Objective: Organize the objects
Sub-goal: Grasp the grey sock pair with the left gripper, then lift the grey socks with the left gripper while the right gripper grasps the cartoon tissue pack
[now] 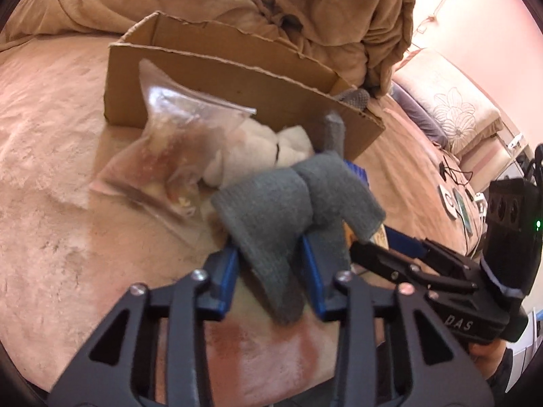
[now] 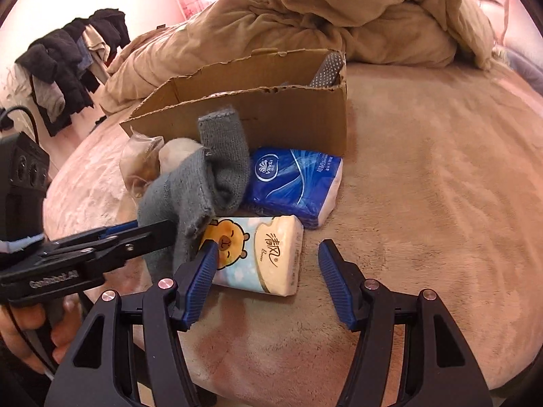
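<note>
My left gripper [image 1: 271, 264] is shut on a grey knitted glove [image 1: 288, 196], which bunches up above the blue pads. In the right wrist view the left gripper [image 2: 159, 232] comes in from the left with the glove [image 2: 203, 186] draped over it. My right gripper [image 2: 268, 264] stands open over a bear-print tissue pack [image 2: 258, 254]. Its left pad is at the pack's edge and its right pad stands clear. A blue tissue pack [image 2: 295, 183] lies just behind. An open cardboard box [image 2: 271, 115] stands beyond them, with another grey glove [image 2: 329, 68] inside.
A clear plastic bag of snacks [image 1: 169, 156] and a white fluffy item [image 1: 271, 146] lie against the box [image 1: 220, 78]. A bunched tan duvet [image 1: 271, 0] fills the back of the bed. Clothes [image 2: 68, 64] hang at left. A pillow [image 1: 451, 105] lies at right.
</note>
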A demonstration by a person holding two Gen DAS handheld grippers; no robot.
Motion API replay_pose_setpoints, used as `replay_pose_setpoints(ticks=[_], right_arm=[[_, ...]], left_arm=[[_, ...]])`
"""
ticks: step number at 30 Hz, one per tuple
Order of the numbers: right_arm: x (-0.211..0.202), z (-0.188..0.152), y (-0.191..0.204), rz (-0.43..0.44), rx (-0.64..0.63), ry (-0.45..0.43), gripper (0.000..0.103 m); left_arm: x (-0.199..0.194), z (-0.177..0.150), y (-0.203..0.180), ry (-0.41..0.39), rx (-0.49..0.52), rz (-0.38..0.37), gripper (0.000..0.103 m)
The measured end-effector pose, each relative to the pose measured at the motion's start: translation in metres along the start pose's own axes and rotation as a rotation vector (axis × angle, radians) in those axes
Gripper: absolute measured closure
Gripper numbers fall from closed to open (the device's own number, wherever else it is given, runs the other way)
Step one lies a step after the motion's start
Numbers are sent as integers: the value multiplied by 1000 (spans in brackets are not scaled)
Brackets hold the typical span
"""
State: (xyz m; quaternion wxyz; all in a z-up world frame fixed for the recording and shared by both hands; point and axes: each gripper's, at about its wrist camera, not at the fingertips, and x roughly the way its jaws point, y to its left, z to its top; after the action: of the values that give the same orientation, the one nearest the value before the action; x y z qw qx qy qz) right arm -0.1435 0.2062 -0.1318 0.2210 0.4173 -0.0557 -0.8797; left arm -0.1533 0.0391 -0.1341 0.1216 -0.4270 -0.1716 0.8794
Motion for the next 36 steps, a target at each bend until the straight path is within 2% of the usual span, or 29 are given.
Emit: replay_pose_setpoints(ticks=[3,7,9,15,21,24,25,27,29,31,32,33,36], right_arm=[[-1,0,1,27,-3,4,52],[-6,-1,3,13,-9,-10,63],[-10,0,0,22,9,-18,64],[-27,-3,2,-42,-12,-59,65],[-46,-1,2,-80,-5,-98,65],[-54,0,4,-87,-3,-110,65],[-56,0,4,-88,-3,-114,65],[-58,1,7,-89,-6,-118,65],[-58,1,8,-89,-9,-120,65],[-57,1,8,-88,-7,-117,65],[-56,1,8,-87,-6,-117,65],[-56,1,7,-85,-5,-116,65],[-54,1,5,-82,0,-115,65]], left_arm=[[0,1,-4,-6,16,1,82],[-7,0,-11,-16,42,-6,89],[-13,0,-14,-29,49,-6,91],[-32,1,-16,-67,71,5,96],[-48,0,-12,-88,72,18,98],[-46,1,-8,-77,79,47,97],[-42,2,-6,-60,77,54,95],[-38,4,-2,-48,75,97,81],[-37,6,0,-52,76,130,72],[-36,8,0,-53,77,164,56],[-35,10,0,-59,72,158,40],[-34,11,1,-73,66,140,30],[-26,19,-4,-81,85,131,29]])
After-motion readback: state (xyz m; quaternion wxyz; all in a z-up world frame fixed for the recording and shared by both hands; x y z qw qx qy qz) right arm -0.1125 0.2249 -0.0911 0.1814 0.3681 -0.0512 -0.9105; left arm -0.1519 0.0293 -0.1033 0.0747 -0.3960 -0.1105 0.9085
